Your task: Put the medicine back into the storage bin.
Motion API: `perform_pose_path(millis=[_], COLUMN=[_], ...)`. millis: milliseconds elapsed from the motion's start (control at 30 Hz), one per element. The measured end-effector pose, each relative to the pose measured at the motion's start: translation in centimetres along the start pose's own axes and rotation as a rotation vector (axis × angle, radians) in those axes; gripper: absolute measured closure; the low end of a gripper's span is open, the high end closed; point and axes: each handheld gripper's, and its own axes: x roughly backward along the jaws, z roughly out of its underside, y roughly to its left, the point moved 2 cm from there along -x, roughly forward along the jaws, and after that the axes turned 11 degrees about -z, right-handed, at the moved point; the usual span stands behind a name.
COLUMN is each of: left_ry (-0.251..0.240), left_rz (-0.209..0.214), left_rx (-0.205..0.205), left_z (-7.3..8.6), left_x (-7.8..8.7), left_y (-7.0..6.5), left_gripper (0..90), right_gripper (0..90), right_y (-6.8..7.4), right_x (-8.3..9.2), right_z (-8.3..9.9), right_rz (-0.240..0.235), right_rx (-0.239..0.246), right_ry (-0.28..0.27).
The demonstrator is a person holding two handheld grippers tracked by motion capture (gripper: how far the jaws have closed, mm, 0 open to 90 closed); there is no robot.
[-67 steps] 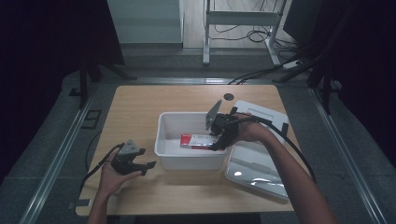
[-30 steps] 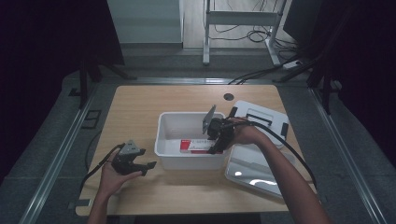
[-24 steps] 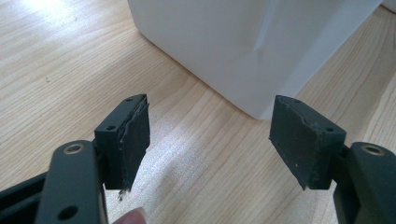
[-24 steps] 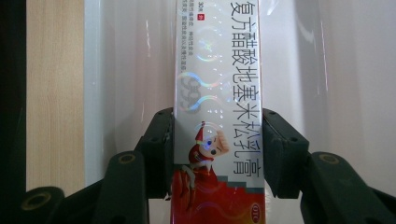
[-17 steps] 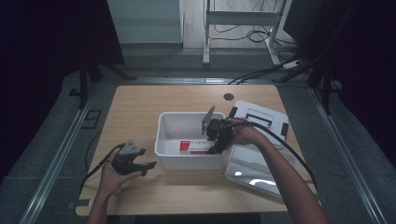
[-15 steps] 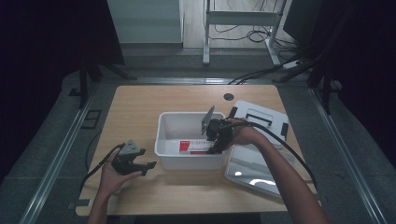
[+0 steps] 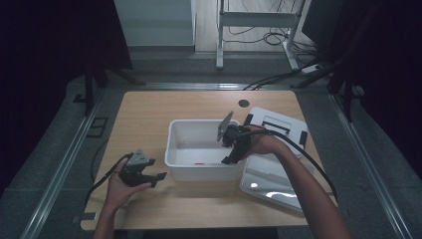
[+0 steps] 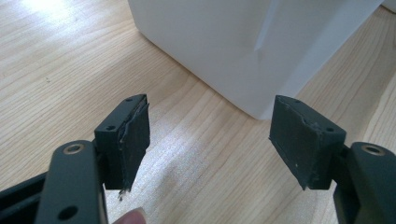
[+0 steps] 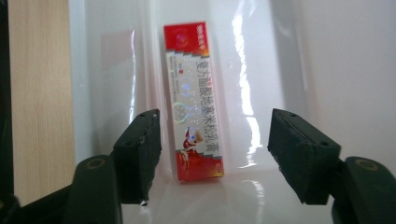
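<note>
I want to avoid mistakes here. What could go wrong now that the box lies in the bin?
1. The right gripper has just been opening; the red and white carton lies free between its fingers, so pulling out carelessly could drag it.
2. The carton lies close to the white bin wall, so the fingers might knock that wall.

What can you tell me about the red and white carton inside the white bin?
The carton is a long, narrow cardboard box, red at both ends and white in the middle, with printed characters and a shiny foil pattern. It lies flat on the floor of the white bin, close to one wall. The right gripper has just been opening; its pads stand apart on either side and do not touch it.
</note>
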Motion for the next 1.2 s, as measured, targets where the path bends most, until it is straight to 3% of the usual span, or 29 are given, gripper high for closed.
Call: perform_pose_path(millis=[300,633,933,1200], left_ry=[-0.003,-0.001,0.007,0.011], left_rz=[0.0,-0.001,-0.001,-0.012], left_rx=[0.006,0.007,0.007,-0.004], left_z=[0.0,0.0,0.0,0.1], left_x=[0.0,0.0,-0.2,-0.1], left_y=[0.0,0.0,-0.1,-0.1], left_gripper=[29.1,29.1,29.1,29.0], right_gripper=[40.1,40.6,40.3,39.1], right_y=[1.5,3.3,3.7,3.6], right_x=[3.8,7.8,8.6,7.3], right_z=[0.6,3.3,6.2,8.9], right_rz=[0.051,0.131,0.162,0.154], right_rx=[-0.014,-0.063,-0.115,-0.147], right_ry=[-0.135,-0.209,-0.182,-0.169])
